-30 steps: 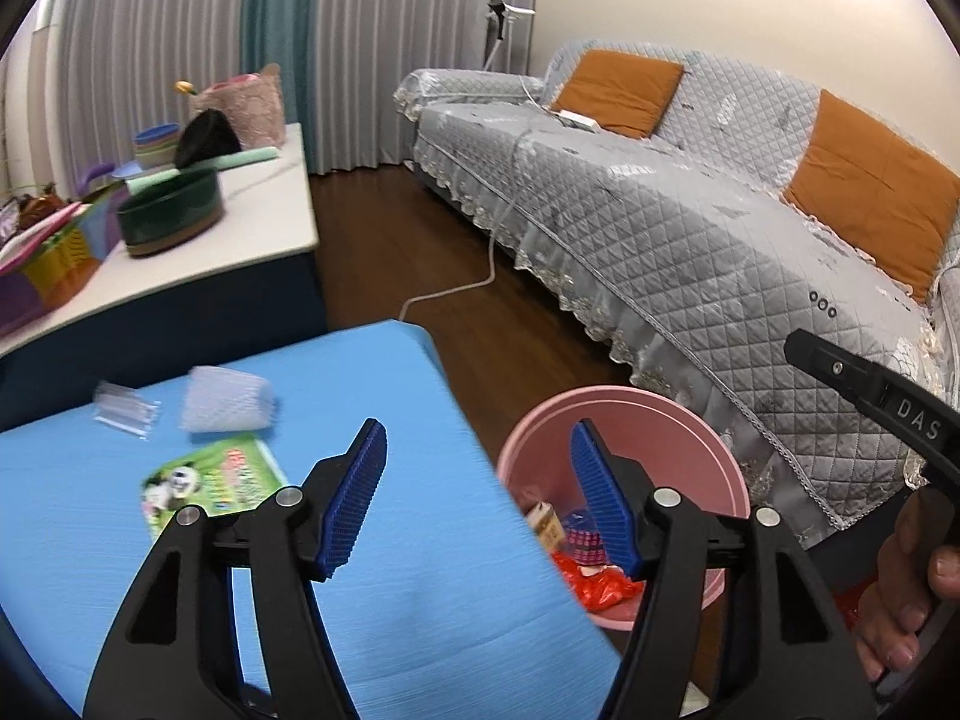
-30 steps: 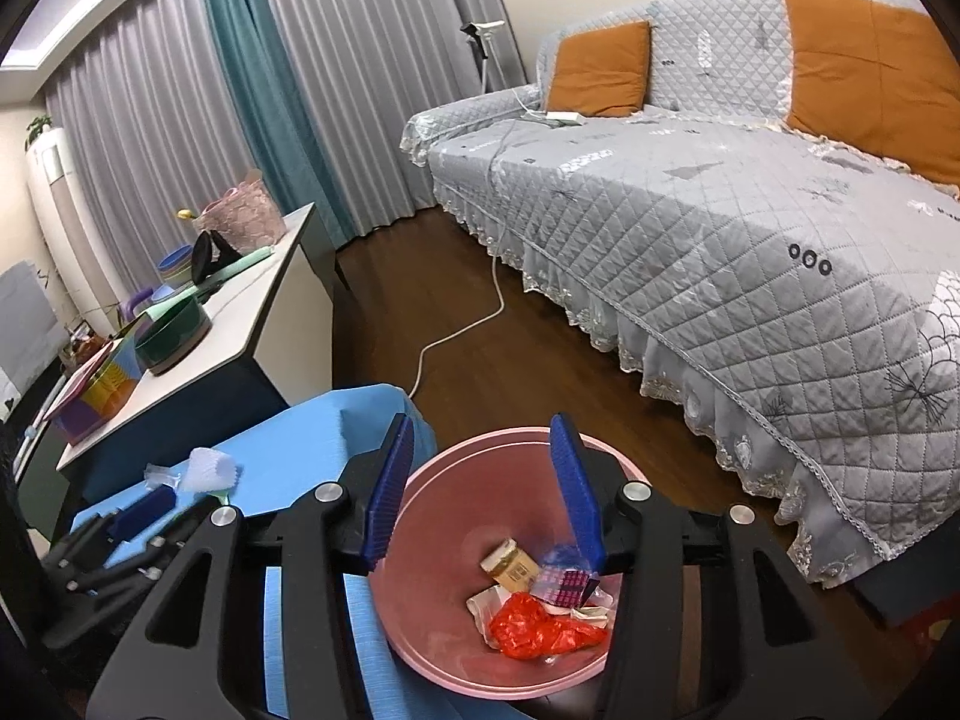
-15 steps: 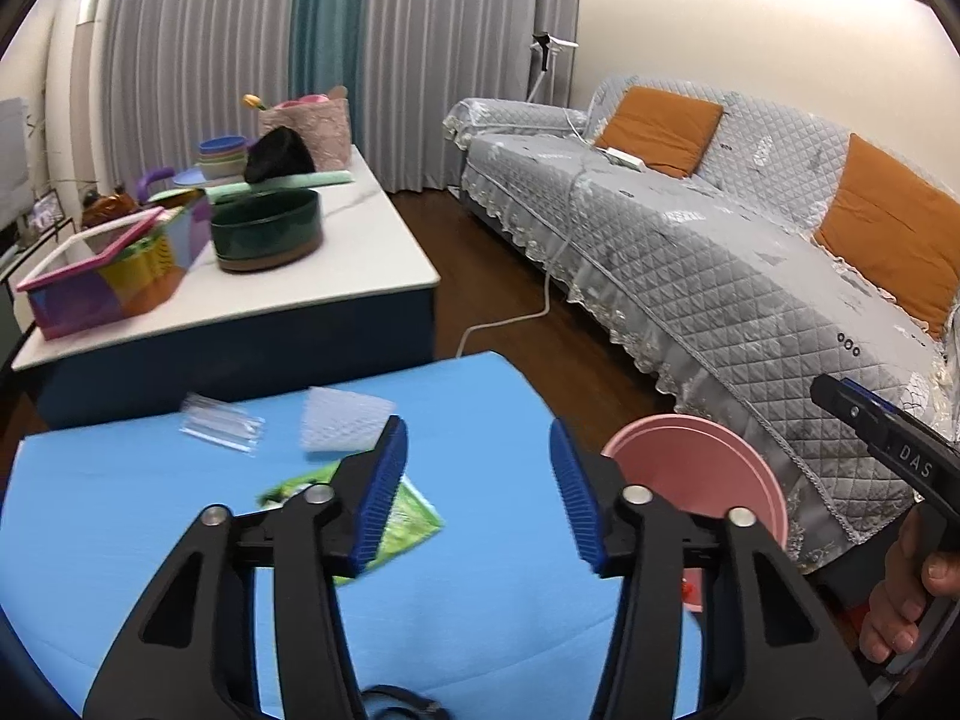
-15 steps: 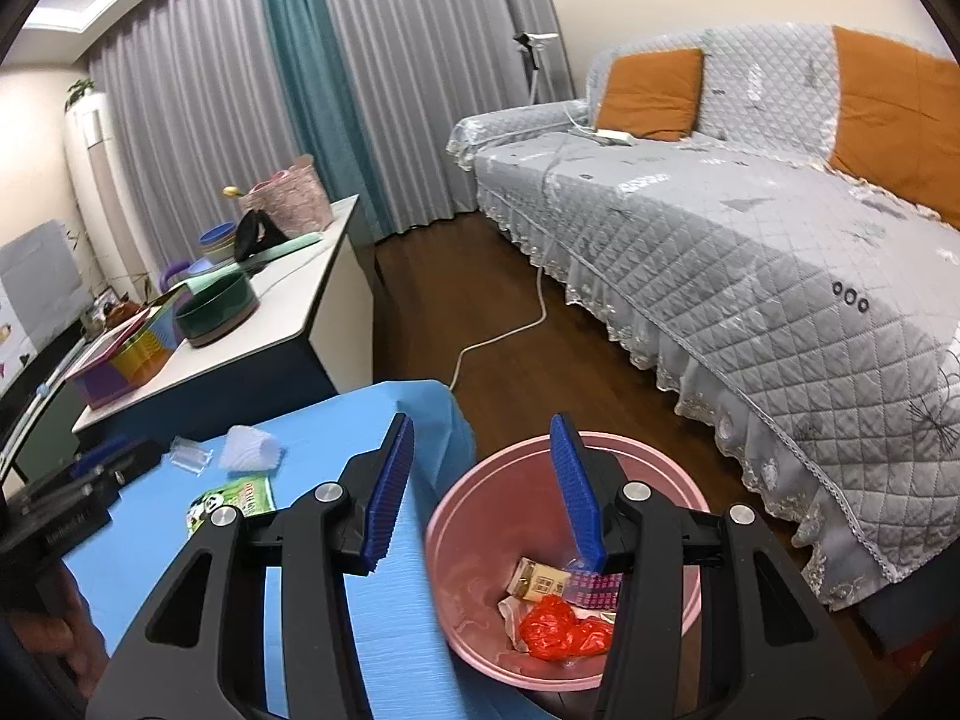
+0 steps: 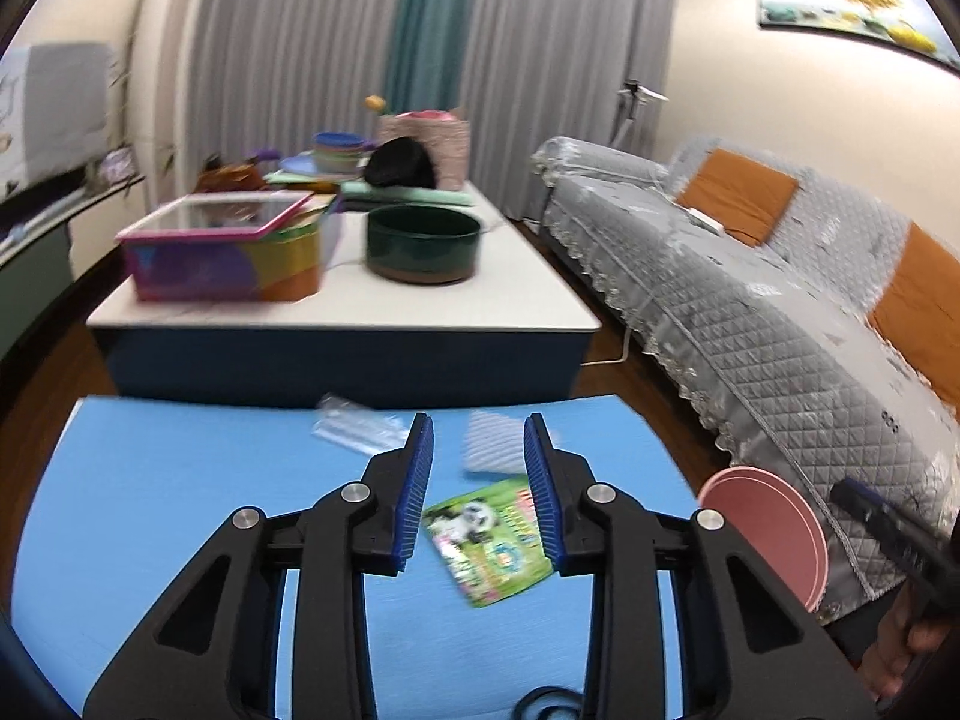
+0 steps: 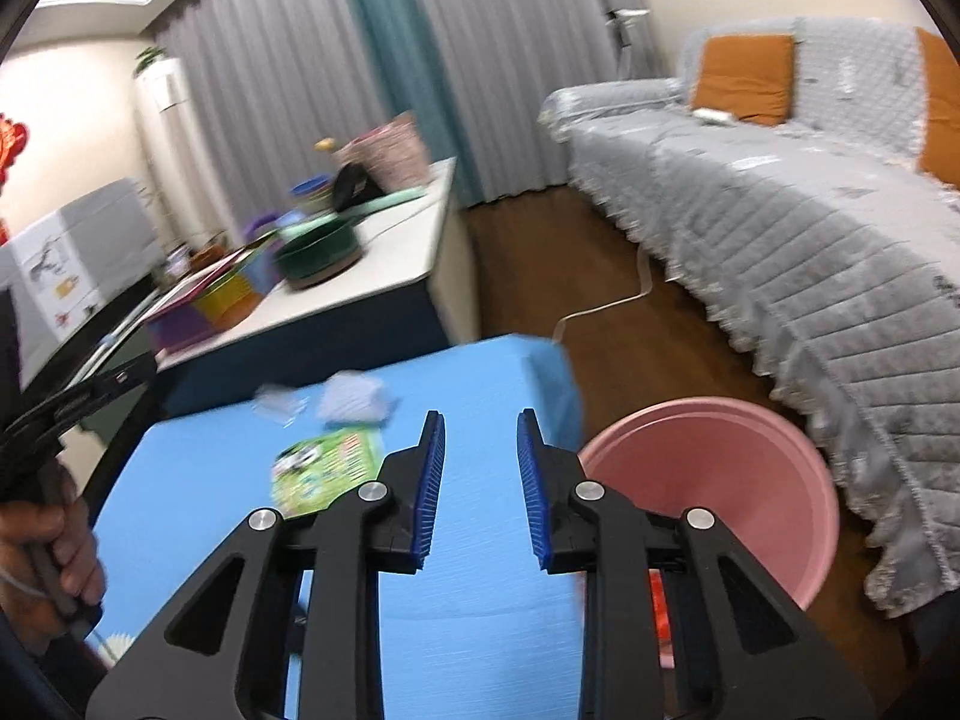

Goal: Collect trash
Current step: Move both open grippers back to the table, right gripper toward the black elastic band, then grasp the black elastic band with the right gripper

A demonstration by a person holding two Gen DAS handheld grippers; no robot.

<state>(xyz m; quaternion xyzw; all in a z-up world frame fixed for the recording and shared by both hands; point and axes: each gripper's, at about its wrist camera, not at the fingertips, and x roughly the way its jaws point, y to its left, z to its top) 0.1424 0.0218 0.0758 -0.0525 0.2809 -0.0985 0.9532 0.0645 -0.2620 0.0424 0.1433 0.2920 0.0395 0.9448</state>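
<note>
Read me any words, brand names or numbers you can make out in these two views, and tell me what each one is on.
None can be read.
Green panda packet: colourful print, too blurred to read.
White sheet at the left of the right wrist view: drawings only, too small and blurred.
Other gripper's handle: any marking is blurred.

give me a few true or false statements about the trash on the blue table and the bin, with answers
1. A green panda wrapper lies flat on the blue table. True.
2. The pink bin stands on the blue table. False: it stands on the floor beside the table.
3. The left gripper grips the wrapper. False: its fingers are closing with nothing pinched; the wrapper lies on the table beyond them.
4. A white foam net lies beyond the wrapper. True.
5. The right gripper carries a red bag. False: nothing is between its closing fingers.
</note>
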